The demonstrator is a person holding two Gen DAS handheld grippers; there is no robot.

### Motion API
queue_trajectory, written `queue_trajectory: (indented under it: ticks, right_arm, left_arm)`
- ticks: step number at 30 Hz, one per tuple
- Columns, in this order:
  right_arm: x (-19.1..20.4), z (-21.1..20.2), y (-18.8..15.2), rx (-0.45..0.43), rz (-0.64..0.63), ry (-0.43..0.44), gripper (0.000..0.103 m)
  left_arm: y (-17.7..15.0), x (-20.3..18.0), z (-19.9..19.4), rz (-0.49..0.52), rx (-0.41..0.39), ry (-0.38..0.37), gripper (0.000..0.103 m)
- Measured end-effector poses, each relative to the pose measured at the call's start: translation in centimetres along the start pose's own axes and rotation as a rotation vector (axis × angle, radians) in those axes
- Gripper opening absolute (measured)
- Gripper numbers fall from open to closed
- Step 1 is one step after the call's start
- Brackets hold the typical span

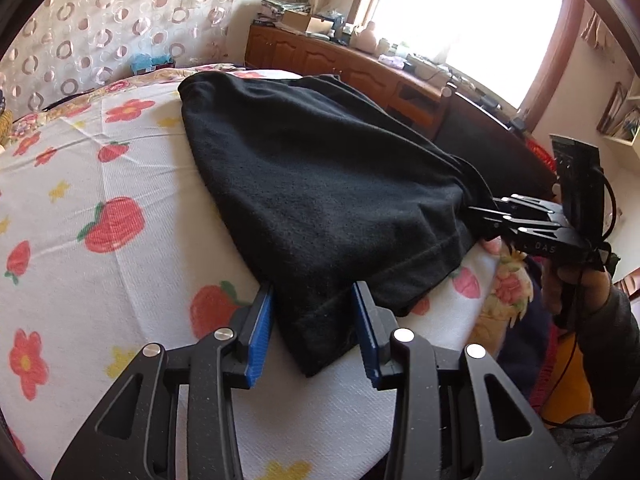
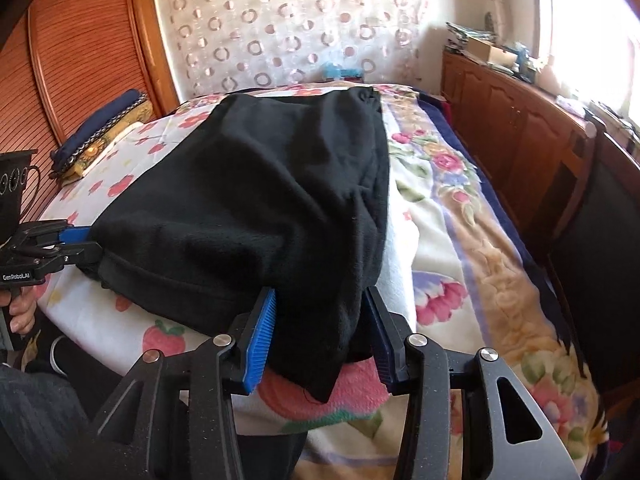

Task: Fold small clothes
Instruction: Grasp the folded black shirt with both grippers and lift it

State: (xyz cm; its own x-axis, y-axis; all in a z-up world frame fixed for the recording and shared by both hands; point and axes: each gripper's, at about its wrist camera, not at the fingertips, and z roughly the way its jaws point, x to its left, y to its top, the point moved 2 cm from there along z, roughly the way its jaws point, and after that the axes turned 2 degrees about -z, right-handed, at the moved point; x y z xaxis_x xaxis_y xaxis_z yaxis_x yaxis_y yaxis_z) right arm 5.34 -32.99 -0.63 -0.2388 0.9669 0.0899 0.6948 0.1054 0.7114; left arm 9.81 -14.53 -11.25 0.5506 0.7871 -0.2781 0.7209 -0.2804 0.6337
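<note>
A black fleece garment (image 1: 320, 184) lies on a white strawberry-print cloth (image 1: 100, 200) on the bed; it also shows in the right wrist view (image 2: 256, 192). My left gripper (image 1: 314, 300) has its blue pads either side of the garment's near corner, which fills the gap between them. My right gripper (image 2: 320, 300) holds the other near corner the same way. Each gripper shows in the other's view: the right one (image 1: 476, 212) pinching bunched cloth, the left one (image 2: 90, 244) at the garment's left corner.
A floral blanket (image 2: 480, 240) covers the bed's right side. A wooden cabinet (image 1: 340, 60) with clutter runs along the window wall. Folded items (image 2: 104, 128) lie at the bed's far left by a wooden slatted door. A patterned curtain hangs behind.
</note>
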Motion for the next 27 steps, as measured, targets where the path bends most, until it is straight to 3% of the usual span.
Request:
queue_trajectory:
  ticks: [3,6,8,13,19,22,27]
  right_arm:
    - [-0.2,0.4,0.1,-0.003,0.001,0.044,0.015]
    - [-0.7,-0.2,0.2,-0.049,0.021,0.058,0.009]
    - [-0.6,-1.3,0.9,-0.108,0.014,0.054,0.009]
    - [0.2,-4.8,4.0,-0.249,-0.028,0.043,0.008]
    - [0.7,-10.2,9.3,-0.425,-0.078,0.048,0.008]
    - [1.6,-13.2,11.7,-0.503,-0.114,0.058,0.007]
    - [3.2,-15.5,16.0,-0.56,-0.189,0.066,0.007]
  left_arm:
    - [0.1,0.3,0.0,-0.015,-0.001,-0.011,0.021]
    - [0.3,0.5,-0.4,-0.034,-0.009,-0.05,0.01]
    - [0.7,-0.1,-1.1,-0.018,-0.025,-0.059,0.008]
    - [3.7,-1.5,-5.4,-0.016,-0.152,-0.098,0.008]
    - [10.0,-2.8,-13.4,0.015,-0.322,-0.129,0.007]
    - [12.5,-3.4,-17.0,0.056,-0.381,-0.097,0.007]
    - [15.9,-2.6,-21.1,0.084,-0.432,-0.011,0.007]
